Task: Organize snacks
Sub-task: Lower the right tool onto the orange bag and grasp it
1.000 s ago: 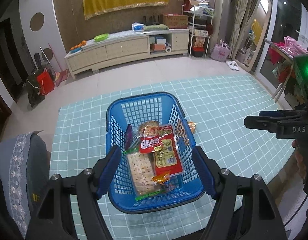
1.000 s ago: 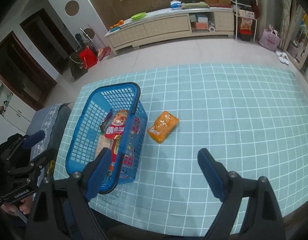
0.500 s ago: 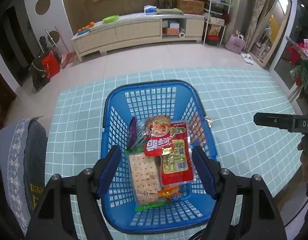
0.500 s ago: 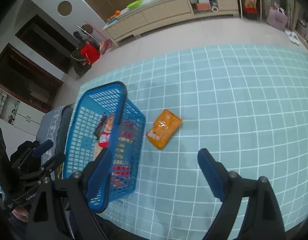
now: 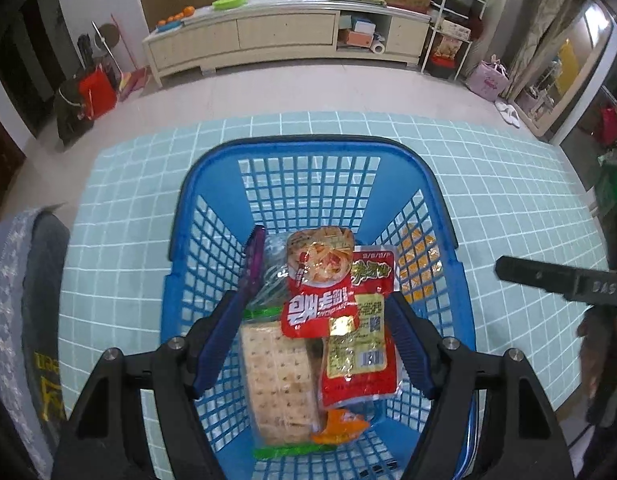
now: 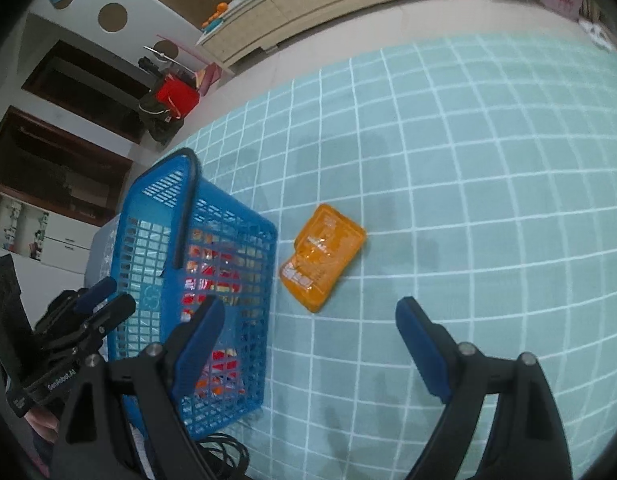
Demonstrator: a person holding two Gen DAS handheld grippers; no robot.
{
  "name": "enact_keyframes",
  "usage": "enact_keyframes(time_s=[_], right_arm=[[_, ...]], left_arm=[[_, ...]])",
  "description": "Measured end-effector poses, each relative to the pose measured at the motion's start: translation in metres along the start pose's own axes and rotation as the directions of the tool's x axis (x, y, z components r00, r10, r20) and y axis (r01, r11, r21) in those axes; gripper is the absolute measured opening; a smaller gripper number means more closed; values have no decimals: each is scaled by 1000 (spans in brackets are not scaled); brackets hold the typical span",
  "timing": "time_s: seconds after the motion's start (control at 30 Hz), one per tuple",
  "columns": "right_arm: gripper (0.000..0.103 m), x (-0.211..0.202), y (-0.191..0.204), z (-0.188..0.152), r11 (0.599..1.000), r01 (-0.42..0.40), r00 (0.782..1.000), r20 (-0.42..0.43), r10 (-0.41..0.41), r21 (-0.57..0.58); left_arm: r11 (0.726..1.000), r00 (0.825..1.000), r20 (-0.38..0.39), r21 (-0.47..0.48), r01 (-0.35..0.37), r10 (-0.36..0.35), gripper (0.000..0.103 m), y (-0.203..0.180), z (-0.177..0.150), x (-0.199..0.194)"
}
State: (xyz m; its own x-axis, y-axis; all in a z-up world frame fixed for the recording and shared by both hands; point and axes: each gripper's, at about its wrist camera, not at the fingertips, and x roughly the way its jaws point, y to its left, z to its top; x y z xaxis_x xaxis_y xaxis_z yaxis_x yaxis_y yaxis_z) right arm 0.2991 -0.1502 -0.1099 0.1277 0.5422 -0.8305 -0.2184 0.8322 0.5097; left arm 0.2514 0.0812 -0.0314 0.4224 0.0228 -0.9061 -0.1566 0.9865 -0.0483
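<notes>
A blue plastic basket [image 5: 308, 184] stands on the teal checked tablecloth. In it lie a red noodle packet [image 5: 320, 276], a cracker pack [image 5: 278, 380], a red-and-yellow packet [image 5: 360, 352] and a purple packet [image 5: 254, 264]. My left gripper [image 5: 314, 298] hangs open just above these snacks, touching none. An orange packet [image 6: 322, 258] lies flat on the cloth right of the basket [image 6: 156, 216]. My right gripper [image 6: 308, 304] is open above the cloth, just short of that packet. The left gripper [image 6: 96, 304] shows beyond the basket's left side.
A dark basket handle [image 6: 186, 200] lies folded over the rim. A grey cushioned chair [image 5: 20, 300] stands at the table's left edge. Black cable [image 6: 224, 452] lies by the basket's near corner. Right of the orange packet the checked cloth [image 6: 488, 200] stretches on.
Both grippers have come down and forward. The basket and its snacks fill more of the left view. The orange packet sits closer to the right fingers. Jaw widths look unchanged.
</notes>
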Motion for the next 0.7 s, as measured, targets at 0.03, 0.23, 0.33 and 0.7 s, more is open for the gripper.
enact_keyframes(time_s=[0.03,0.23,0.33,0.7], right_arm=[[90,3,-1,2,1000,-10,1000,-5,10,5],[71,31,-17,16,994,-90,995,-40,93,67],[68,42,-22,18,992,-93,993,-60,98,86],[60,59,-28,19,991,-116,989,-85,122,65]], left_arm=[[1000,1000,-3,0,0,0,71,0,2,3],[1000,1000,-6,8,5,-5,71,-4,8,16],[999,1000,0,32,-18,18,71,-6,10,19],[999,1000,15,37,-18,17,71,-2,13,16]])
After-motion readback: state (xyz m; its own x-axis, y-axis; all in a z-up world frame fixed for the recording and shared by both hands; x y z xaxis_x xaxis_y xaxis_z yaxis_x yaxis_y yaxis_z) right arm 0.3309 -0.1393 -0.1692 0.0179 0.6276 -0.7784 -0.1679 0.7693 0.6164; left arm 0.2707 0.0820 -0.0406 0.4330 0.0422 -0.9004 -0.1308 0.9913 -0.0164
